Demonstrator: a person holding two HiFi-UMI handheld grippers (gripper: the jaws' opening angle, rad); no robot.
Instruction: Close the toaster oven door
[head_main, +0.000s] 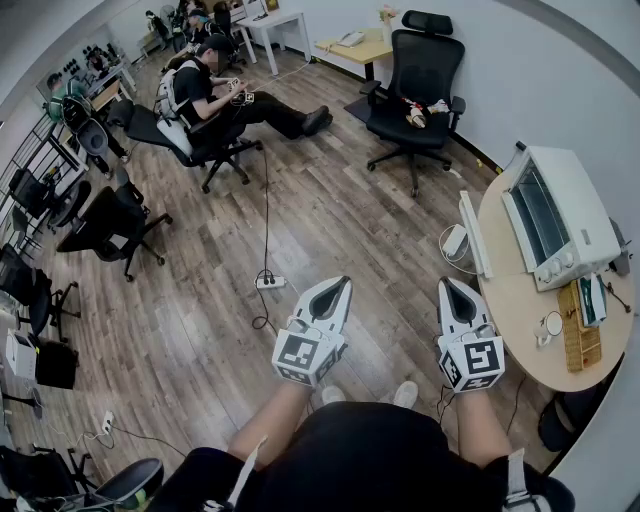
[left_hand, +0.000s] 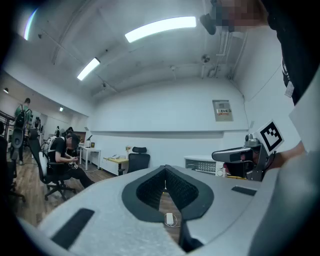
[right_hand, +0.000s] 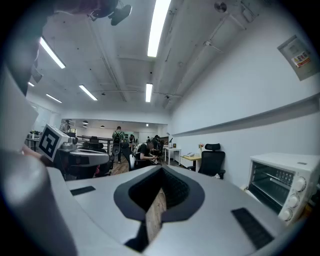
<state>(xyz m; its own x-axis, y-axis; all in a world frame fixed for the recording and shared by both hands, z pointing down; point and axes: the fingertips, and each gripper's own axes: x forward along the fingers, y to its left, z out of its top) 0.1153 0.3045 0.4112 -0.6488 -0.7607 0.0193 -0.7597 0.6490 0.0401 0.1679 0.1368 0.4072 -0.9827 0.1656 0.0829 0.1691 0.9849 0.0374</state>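
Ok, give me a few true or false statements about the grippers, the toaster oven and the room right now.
1. The left gripper and the right gripper are both shut and empty. True.
2. The toaster oven stands on a shelf. False: it stands on the round table.
3. The right gripper touches the toaster oven. False: it is held clear of it, off the table's edge.
4. An empty black office chair stands near the wall. True.
5. A seated person is in the background. True.
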